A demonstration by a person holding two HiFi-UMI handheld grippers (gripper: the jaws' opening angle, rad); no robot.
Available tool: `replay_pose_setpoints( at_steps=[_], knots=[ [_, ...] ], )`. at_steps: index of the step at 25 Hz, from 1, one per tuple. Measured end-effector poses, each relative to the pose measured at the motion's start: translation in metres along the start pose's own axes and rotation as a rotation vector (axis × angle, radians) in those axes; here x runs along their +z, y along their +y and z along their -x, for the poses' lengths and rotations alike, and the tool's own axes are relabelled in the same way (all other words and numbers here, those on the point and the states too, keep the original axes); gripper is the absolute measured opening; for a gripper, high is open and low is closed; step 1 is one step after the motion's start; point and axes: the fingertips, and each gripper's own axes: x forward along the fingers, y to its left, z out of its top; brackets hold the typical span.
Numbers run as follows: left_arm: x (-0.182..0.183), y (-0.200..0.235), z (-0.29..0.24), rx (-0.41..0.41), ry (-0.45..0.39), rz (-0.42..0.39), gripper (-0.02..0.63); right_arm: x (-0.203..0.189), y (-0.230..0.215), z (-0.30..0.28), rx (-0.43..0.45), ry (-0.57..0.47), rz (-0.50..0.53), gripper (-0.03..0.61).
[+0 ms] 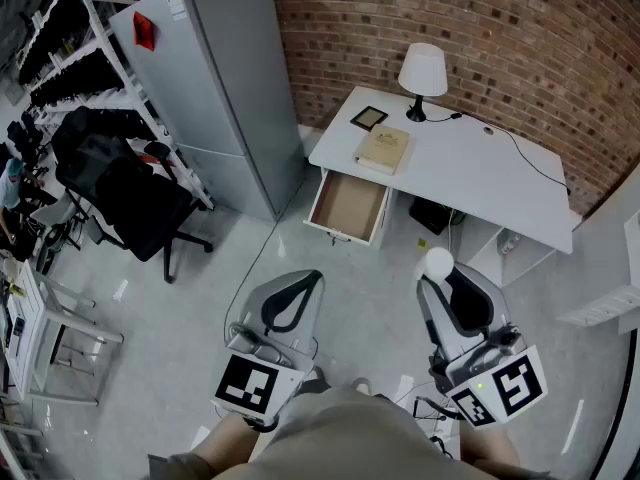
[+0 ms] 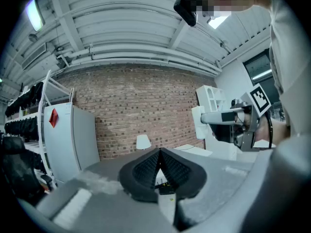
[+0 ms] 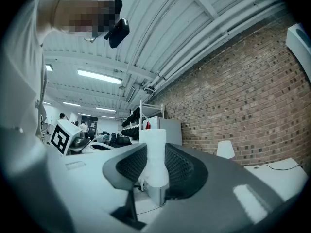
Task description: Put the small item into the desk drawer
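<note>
The white desk (image 1: 480, 173) stands against the brick wall with its drawer (image 1: 348, 206) pulled out; the drawer looks empty inside. My right gripper (image 1: 443, 286) is held low in front of the desk, shut on a small white item (image 1: 437, 263) that stands upright between the pads. In the right gripper view the small white item (image 3: 154, 157) fills the gap between the jaws of the right gripper (image 3: 154, 165). My left gripper (image 1: 305, 286) is beside it, to the left. The left gripper view shows the left gripper (image 2: 159, 155) shut, its tips touching, with nothing held.
On the desk are a white lamp (image 1: 422, 71), a tan book (image 1: 383, 150) and a small dark frame (image 1: 368, 118). A tall grey cabinet (image 1: 220, 88) stands left of the desk. A black office chair (image 1: 125, 193) and shelving (image 1: 70, 48) are further left.
</note>
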Motion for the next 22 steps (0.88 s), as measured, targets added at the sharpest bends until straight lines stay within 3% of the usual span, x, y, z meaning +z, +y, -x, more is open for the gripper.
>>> replay_pose_setpoints(
  at_steps=[22],
  knots=[
    [-0.002,-0.028,-0.009,0.065,0.021,-0.017,0.002,-0.006,-0.034,0.03,0.022,-0.022,-0.069,0.12]
  ],
)
